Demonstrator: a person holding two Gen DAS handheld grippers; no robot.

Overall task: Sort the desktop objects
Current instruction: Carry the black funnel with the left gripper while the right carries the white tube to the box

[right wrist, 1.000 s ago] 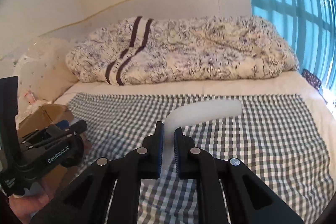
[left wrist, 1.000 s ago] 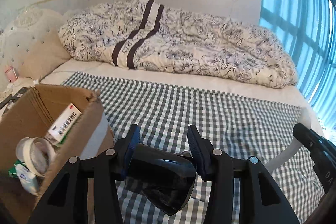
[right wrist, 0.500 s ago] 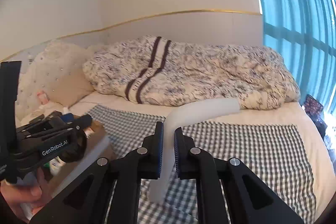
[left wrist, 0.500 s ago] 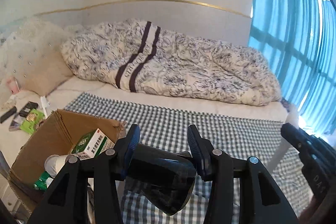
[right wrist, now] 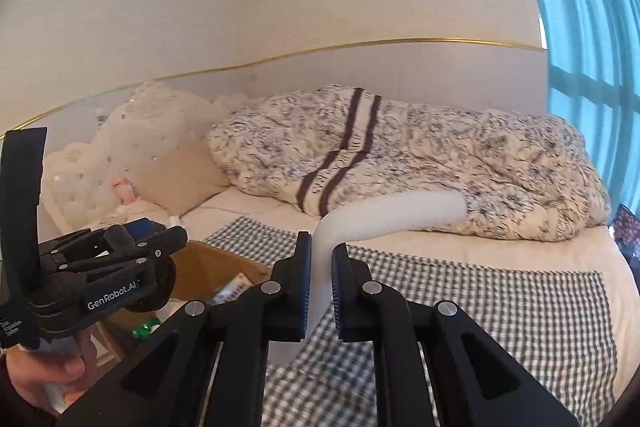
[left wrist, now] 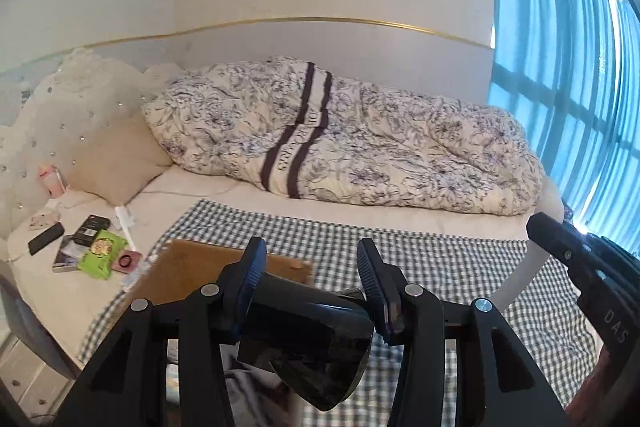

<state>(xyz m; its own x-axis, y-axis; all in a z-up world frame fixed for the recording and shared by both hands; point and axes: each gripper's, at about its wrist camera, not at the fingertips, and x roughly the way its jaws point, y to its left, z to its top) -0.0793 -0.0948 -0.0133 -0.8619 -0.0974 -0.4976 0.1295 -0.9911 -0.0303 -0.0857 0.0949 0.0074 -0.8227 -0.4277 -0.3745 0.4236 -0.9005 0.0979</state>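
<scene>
Above the cardboard box [left wrist: 208, 263] on the bed's checked cloth [left wrist: 440, 259], the left gripper [left wrist: 312, 279] clamps a glossy black object [left wrist: 316, 339]. Further right, the right gripper [right wrist: 320, 267] pinches a bent white tube [right wrist: 384, 215], held over the cloth.

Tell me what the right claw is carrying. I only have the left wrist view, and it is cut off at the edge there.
Observer: The right claw is shut on a white bent tube. It grips one leg, and the other leg points off to the right.
Operator: Is anything in the cardboard box? I see only a flap.
Observer: Yes, there is a printed packet and something green inside.
Operator: What holds the left claw, which is shut on the black glossy object?
Observer: A bare hand is wrapped around its handle, low on the left.
</scene>
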